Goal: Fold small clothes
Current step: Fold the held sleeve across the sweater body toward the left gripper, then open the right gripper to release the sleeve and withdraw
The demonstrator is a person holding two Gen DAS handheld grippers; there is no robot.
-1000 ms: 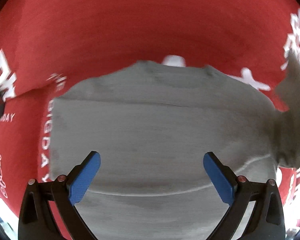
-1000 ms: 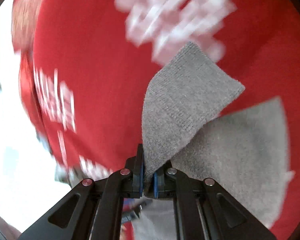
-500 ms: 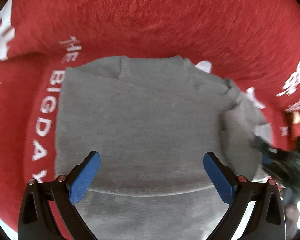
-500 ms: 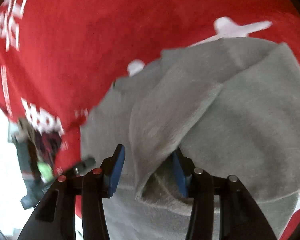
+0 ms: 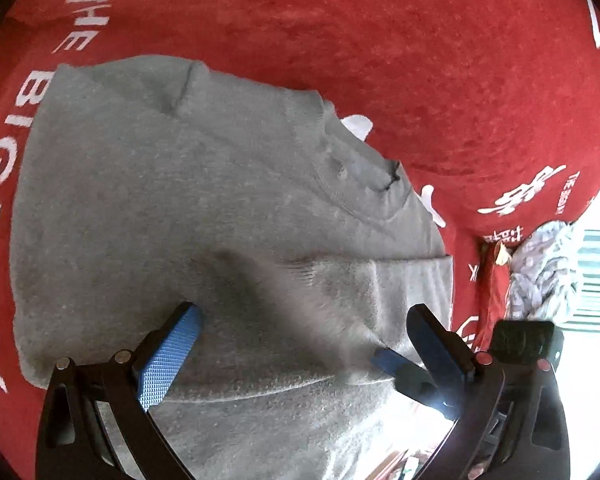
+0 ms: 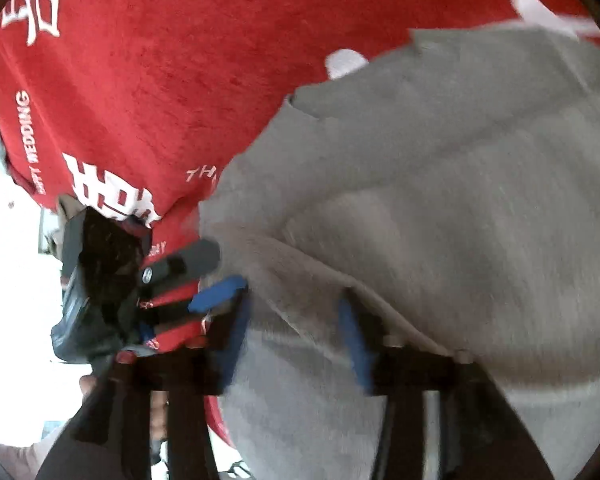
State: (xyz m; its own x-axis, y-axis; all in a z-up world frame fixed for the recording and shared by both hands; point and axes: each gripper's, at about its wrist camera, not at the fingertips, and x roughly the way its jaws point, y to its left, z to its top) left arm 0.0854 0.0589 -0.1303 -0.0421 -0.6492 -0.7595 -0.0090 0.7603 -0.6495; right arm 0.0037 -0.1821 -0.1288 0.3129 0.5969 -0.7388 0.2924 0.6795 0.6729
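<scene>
So, right gripper [image 6: 296,332] with jaws that have just been opening, grey fold loose between the blue pads, left gripper [image 5: 300,344] spread wide just above the grey sweater [image 5: 204,208], sweater flat on the red printed cloth [image 5: 440,60], patterned bundle [image 5: 544,272] off past the sweater's edge

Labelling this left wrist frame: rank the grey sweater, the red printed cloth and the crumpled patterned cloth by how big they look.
1. Red printed cloth, reaching past the frame.
2. Grey sweater, nearly as large, though nearer the camera.
3. Crumpled patterned cloth, much smaller, but farther away.

Grey garment [image 5: 204,216] on red cloth [image 5: 420,60]
</scene>
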